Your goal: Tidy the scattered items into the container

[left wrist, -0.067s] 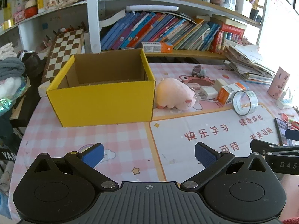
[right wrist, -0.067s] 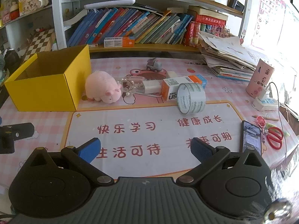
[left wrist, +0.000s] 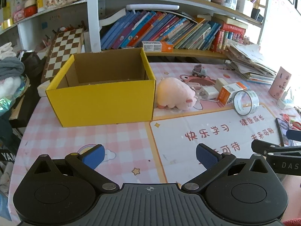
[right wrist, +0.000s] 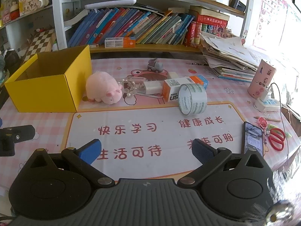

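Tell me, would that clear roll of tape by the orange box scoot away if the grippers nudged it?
Probably. The tape roll stands on its edge, so a sideways push would likely set it rolling across the smooth mat. It is a hollow ring, so it looks light. Its glossy film may slip between the pads, so pinching through the hole seems safer.

Counter [right wrist: 47,122] with pink checked cover, bearing an open yellow box [right wrist: 47,82], a pink plush pig [right wrist: 103,88] just beside it, a white charger [right wrist: 151,87], an orange-and-white carton [right wrist: 180,88], a tape roll [right wrist: 192,98], a toy truck [right wrist: 155,66], a phone [right wrist: 253,139] and red scissors [right wrist: 276,138].
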Motion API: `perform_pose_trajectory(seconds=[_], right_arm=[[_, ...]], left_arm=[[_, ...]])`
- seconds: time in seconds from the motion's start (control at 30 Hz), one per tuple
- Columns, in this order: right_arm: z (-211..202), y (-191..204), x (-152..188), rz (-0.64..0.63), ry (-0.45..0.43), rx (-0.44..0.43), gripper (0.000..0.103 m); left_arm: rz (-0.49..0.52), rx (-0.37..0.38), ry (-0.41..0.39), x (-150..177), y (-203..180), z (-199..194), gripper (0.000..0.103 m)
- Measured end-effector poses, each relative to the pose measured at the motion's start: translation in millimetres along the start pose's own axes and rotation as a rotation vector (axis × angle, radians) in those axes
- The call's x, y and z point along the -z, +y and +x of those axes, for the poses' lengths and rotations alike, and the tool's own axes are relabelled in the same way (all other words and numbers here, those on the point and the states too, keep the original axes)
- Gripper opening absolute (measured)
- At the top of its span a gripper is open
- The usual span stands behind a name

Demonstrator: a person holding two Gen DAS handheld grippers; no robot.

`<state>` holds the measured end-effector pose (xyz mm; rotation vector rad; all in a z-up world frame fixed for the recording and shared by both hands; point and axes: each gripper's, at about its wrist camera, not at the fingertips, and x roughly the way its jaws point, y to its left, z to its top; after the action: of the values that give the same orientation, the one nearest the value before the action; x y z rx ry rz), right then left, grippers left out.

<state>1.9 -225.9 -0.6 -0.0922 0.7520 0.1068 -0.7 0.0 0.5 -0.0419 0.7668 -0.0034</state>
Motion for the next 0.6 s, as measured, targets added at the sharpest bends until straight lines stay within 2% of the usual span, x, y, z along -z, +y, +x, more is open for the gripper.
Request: perform_pose_trajectory(seconds=[0.07,0.2,0.6], right_arm=[[-0.3,-0.3,0.1,0.000,-0.001,0.000,0.103],[-0.8,-0.8,0.2,-0.001,-0.003,0.000,0.103],[-1.2,3.9,0.2,-0.005,-0.007,0.003,0.103]], left_arm=[[0.016,-0.017,0.000,2.5,-6.8,0.9,0.103],[-0.007,0.008,0.003,3.4,-2.1,-0.1,0.103],[0.011,0.007,-0.002,1.1,0.9,-1.4,0.103]])
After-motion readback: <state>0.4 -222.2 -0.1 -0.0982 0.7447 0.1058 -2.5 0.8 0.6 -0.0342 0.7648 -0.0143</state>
